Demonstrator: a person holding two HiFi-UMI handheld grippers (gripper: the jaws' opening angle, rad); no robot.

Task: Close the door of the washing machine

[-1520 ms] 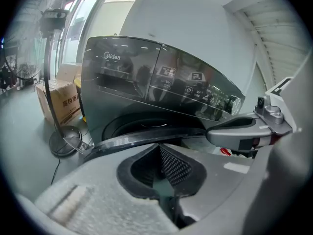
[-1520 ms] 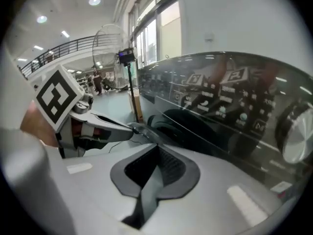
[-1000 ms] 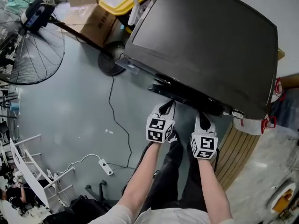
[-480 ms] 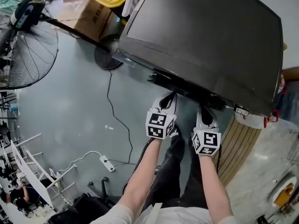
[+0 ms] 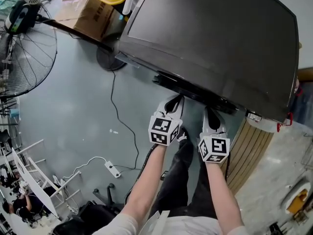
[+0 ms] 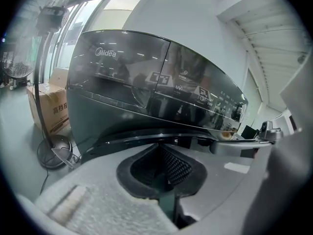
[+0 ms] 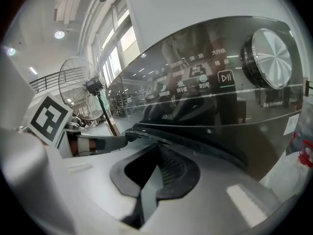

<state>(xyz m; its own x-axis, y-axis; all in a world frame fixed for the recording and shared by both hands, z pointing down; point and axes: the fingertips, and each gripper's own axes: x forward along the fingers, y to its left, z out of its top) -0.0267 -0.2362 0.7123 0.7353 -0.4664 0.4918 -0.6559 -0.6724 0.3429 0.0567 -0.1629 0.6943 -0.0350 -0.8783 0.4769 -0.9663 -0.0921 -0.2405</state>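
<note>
Grey floor [image 5: 73, 106] carries a standing fan [image 5: 22, 43] and cardboard boxes [image 5: 93, 16]. Beyond stands the dark washing machine [image 5: 215, 38]. The left claw [image 5: 174, 103] and right claw [image 5: 211, 113] hover near its front edge, each pressed together, pinching nothing.
</note>
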